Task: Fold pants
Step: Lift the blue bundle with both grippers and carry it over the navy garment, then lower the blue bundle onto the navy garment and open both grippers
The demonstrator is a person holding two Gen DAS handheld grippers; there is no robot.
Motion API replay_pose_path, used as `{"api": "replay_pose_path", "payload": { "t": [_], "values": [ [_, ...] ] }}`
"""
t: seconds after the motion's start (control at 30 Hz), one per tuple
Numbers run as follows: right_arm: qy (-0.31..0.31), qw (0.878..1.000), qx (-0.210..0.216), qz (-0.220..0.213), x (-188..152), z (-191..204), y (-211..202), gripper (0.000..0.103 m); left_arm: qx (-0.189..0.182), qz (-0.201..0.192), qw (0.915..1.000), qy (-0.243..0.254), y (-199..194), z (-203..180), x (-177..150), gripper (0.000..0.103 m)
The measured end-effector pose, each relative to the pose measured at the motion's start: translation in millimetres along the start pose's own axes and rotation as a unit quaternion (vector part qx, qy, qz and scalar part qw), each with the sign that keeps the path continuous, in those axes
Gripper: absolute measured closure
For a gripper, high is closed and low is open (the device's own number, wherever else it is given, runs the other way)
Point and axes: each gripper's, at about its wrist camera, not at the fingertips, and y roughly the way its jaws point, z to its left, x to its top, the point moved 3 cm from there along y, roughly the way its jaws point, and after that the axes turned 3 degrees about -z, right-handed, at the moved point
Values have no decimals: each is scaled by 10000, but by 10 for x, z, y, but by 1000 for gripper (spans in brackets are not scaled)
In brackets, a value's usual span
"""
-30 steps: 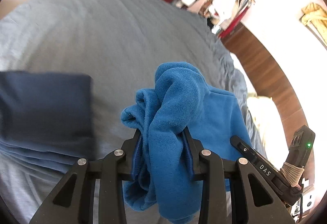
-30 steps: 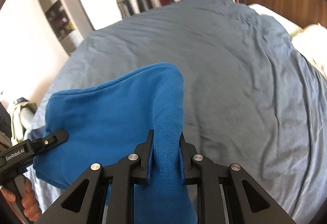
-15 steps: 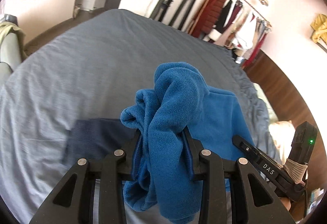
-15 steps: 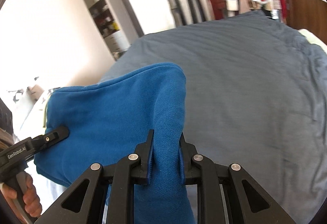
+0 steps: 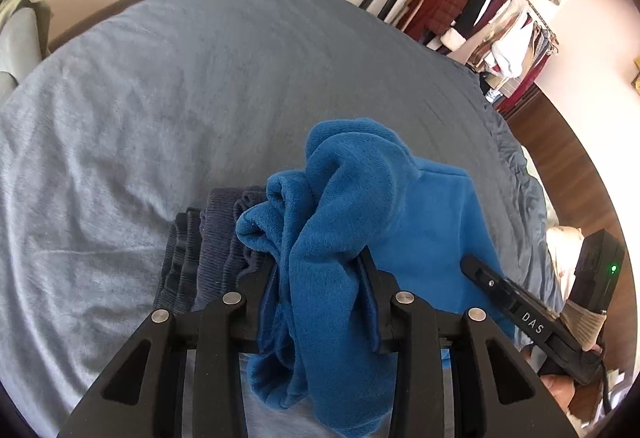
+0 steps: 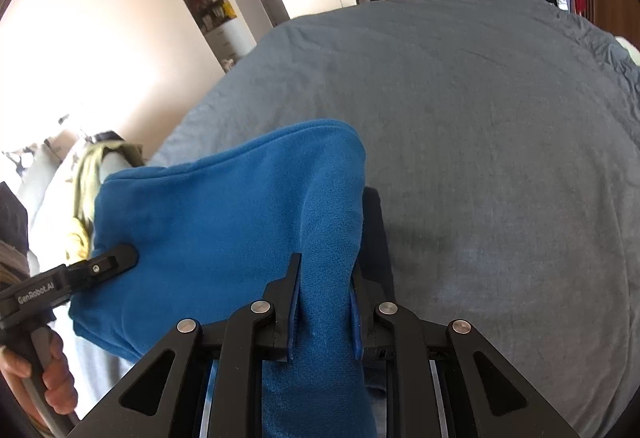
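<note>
Your left gripper (image 5: 320, 270) is clamped on a bunched fold of the blue fleece pants (image 5: 420, 222), with the fabric spilling up over the fingers and hanging down between them toward you. Your right gripper (image 6: 324, 286) is likewise clamped on the pants (image 6: 224, 230), pinching a narrower, smoother edge that runs straight down between its fingers. The pants stretch as a fairly flat panel between the two grippers, held up above the bed (image 5: 200, 98) rather than lying on it. From the left wrist view, your right gripper (image 5: 478, 270) shows beside the far side of the panel, its finger tip touching the blue cloth; from the right wrist view, your left gripper (image 6: 120, 258) shows at the panel's opposite corner, pressed against the cloth there, with your left hand (image 6: 44, 386) wrapped round its handle. On the bed, under the pants and partly hidden by them, lies a stack of folded dark navy garments (image 5: 208, 238), their ribbed edges facing outward; in the right wrist view only a dark strip of that stack (image 6: 376, 234) shows just beside the hanging blue edge. Beyond the bed stands a clothes rack (image 5: 488, 10) hung with red, white and dark garments.
</note>
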Motion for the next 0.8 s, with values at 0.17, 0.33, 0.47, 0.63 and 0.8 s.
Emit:
{"api": "replay_pose_path", "payload": {
  "t": [0.17, 0.33, 0.47, 0.63, 0.8],
  "values": [
    [-301, 9993, -239, 34, -51, 118, 135, 83, -240, 137, 9992, -283, 138, 260, -25, 61],
    [-610, 9968, -500, 129, -182, 248, 253, 82, -432, 201, 9982, -363, 249, 406, -88, 57],
    [-559, 9963, -607, 228, -199, 230, 314, 80, -263, 209, 9993, -139, 181, 328, -62, 40],
    [-444, 9943, -921, 303, -141, 103, 235, 49, 216, 275, 9985, 415, 25, 169, -67, 32],
    [-345, 9911, -1283, 78, -37, 50, -39, 47, 965, -40, 9900, 1029, -281, -36, 25, 32]
  ]
}}
